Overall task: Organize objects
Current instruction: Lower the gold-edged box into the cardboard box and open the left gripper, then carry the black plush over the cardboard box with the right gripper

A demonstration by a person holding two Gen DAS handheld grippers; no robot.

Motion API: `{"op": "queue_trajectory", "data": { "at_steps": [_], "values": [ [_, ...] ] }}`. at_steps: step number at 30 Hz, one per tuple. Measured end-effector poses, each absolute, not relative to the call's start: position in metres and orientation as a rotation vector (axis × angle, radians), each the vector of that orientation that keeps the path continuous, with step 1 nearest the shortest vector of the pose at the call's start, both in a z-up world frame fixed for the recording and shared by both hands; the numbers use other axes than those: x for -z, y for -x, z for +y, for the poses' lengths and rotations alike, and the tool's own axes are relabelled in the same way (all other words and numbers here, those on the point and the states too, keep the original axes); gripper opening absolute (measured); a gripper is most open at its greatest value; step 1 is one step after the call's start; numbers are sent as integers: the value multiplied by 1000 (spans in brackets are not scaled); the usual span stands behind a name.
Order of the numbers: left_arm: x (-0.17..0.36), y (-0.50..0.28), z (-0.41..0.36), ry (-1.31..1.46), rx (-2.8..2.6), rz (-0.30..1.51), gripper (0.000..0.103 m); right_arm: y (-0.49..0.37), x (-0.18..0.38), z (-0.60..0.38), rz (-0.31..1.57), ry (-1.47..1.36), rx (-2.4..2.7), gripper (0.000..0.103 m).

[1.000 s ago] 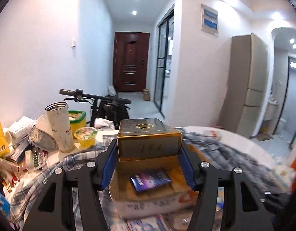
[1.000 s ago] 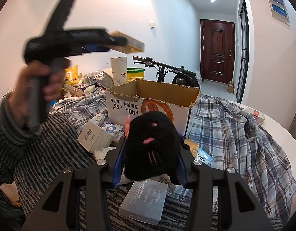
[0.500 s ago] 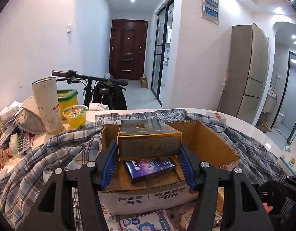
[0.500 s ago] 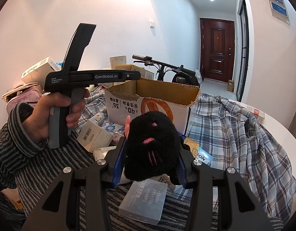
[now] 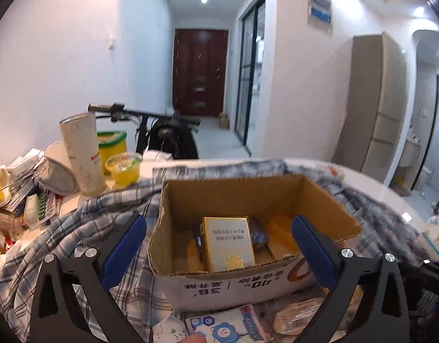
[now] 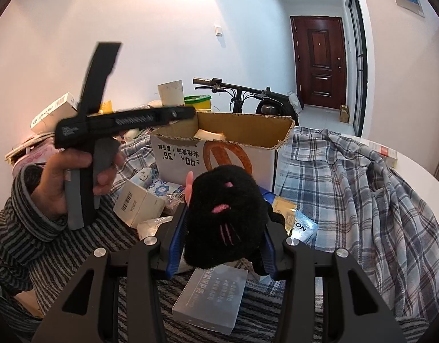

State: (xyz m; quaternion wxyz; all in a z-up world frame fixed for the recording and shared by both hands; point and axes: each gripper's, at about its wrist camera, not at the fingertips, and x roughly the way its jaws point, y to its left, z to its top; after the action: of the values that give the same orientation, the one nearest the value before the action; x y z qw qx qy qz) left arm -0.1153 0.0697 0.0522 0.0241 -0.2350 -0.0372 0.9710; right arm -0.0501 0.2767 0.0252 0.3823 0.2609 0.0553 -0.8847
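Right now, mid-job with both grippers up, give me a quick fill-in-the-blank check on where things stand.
1. The gold box lies inside the ____ box.
2. The left gripper has just been opening; its jaws are ____ and nothing is between the pads.
3. The right gripper is shut on a black ____ toy.
4. A ____ shirt is draped beside that box.

Missing words: cardboard; open; plush; plaid

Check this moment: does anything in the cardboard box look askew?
Yes. The gold rectangular box lies tilted inside the open cardboard box, propped on other items rather than flat. The left tongs, jaws just opened, hold nothing.
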Motion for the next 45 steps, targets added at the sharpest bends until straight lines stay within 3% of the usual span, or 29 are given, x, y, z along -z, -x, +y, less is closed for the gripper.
{"op": "queue_trajectory", "data": {
  "at_steps": [20,36,45],
  "values": [
    [-69,109,34,706,-3028,-246,103,52,-34,281,128,-639,2328,44],
    [-74,100,30,636,-3055,-253,103,104,-128,244,22,-380,2401,44],
    [-75,100,33,640,-3064,-214,103,126,-107,244,-107,-329,2399,44]
  ]
}}
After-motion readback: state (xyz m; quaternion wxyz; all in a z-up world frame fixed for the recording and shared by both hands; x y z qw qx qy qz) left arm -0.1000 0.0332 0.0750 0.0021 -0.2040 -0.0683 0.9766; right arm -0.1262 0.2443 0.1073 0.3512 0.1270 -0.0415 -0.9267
